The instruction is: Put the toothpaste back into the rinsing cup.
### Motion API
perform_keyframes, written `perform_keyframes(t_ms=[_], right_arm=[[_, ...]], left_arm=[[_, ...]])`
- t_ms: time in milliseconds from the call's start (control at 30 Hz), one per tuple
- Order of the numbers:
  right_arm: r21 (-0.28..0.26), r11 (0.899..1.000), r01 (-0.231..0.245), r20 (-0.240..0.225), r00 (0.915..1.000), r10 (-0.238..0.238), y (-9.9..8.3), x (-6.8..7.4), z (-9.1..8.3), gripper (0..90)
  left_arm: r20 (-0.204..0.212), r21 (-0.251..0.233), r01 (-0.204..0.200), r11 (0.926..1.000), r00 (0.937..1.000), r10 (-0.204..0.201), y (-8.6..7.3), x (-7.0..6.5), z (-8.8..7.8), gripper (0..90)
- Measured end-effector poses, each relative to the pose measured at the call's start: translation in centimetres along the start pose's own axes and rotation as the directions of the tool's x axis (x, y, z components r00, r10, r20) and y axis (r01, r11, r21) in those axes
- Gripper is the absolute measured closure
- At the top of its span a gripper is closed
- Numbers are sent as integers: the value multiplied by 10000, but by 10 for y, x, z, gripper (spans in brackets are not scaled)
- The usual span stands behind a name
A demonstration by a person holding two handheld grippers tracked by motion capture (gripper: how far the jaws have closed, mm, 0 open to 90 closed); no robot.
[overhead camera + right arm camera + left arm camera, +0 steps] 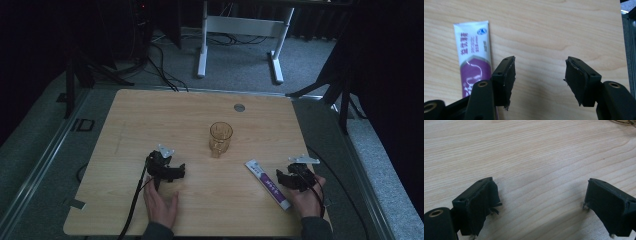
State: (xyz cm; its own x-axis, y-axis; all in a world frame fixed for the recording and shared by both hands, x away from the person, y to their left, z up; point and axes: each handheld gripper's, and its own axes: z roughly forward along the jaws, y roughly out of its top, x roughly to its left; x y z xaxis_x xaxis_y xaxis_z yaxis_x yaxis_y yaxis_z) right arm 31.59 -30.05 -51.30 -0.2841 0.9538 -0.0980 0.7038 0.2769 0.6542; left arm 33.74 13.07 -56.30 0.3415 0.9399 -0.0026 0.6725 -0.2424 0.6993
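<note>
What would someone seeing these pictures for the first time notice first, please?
Probably the amber glass cup standing upright near the middle of the wooden table, the one tall thing there. Next, the white and purple toothpaste tube lying flat toward the near right, just beside the right gripper, whose jaws stand open over bare wood. The left gripper, also open, rests at the near left.

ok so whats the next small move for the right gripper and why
Probably shift the right gripper sideways over the toothpaste tube: its jaws stand open over bare table, and the tube lies flat just beside them, untouched.
</note>
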Motion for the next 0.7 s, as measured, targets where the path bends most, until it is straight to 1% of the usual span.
perform_keyframes(t_ms=[133, 200, 467, 700], right_arm=[[-53, 10000, 55, -82, 10000, -56, 5, -1, -2, 418], [-79, 9998, 175, -107, 9998, -176, 9, 0, -4, 421], [-32, 9995, 323, -165, 9993, -323, 16, 2, -9, 439], [2, 9986, 526, -205, 9984, -526, 24, 3, -16, 474]], left_arm=[[14, -1, 28, 10000, 10000, -28, 1, 0, 1, 78], [10, -5, 31, 10000, 10000, -31, 1, 0, 1, 77], [-3, -2, 40, 10000, 10000, -40, 1, 0, 1, 78], [-9, -5, 52, 10000, 10000, -52, 1, -1, 1, 78]])
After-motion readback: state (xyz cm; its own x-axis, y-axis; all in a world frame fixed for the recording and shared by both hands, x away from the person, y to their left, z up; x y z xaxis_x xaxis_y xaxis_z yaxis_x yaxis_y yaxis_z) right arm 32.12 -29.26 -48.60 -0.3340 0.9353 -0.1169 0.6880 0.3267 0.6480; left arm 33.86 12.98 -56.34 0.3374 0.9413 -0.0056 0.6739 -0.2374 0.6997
